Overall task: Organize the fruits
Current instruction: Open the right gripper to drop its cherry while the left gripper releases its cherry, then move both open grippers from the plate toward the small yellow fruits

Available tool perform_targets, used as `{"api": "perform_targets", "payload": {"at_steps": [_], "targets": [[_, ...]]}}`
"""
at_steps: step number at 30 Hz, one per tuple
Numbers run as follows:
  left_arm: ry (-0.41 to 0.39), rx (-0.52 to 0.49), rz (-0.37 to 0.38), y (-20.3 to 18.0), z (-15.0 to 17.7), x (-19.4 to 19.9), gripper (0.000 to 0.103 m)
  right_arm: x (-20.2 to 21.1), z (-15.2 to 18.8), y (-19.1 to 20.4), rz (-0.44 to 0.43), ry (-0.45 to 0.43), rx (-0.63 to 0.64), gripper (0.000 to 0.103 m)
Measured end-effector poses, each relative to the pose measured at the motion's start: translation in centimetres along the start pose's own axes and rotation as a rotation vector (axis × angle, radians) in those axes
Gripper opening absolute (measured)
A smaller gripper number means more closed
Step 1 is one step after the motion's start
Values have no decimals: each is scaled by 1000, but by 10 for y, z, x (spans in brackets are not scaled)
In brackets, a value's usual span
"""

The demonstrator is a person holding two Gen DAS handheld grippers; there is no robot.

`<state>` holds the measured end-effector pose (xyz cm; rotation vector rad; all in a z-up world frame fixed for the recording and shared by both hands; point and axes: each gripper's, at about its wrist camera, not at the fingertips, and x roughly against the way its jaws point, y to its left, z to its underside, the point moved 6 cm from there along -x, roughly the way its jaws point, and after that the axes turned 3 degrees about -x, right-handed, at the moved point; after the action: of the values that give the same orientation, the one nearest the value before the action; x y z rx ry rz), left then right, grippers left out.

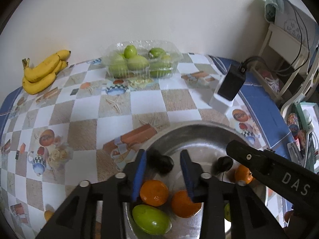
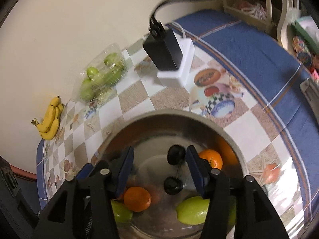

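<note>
Steel bowl (image 2: pixel 179 119) fills the lower frame, holding oranges (image 1: pixel 154 192), green fruit (image 1: pixel 151 219) and dark cherries (image 2: pixel 175 155). I've got both jaws parted over it: left hand-held gripper (image 1: pixel 163 176) and right hand-held gripper (image 2: pixel 159 171) grip nothing. Bananas (image 1: pixel 42 71) lie upper left on the bench (image 1: pixel 119 107).

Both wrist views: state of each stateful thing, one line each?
Left gripper: fingers open, nothing pinched.
Right gripper: fingers open, cherries loose between them.
Metal bowl: partly filled with fruit.
Cherries: lying in the bowl, not gripped.
Clear plastic box: lid off, full of green fruit.
Bananas: on the table, untouched.
Black adapter: plugged into the white block.
</note>
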<state>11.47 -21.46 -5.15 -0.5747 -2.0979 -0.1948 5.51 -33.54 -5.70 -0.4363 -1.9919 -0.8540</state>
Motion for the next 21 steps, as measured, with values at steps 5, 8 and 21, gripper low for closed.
{"api": "perform_targets", "payload": {"at_steps": [5,8,21], "targets": [[3,27,-21,9,-6,11,59,14,-4,3,18,-28,23,69],[27,73,-61,22,-6,14,65,17,-6,2,32,-37,30,74],[146,300,-202,95,19,5,77,-3,9,8,95,31,116,86]]}}
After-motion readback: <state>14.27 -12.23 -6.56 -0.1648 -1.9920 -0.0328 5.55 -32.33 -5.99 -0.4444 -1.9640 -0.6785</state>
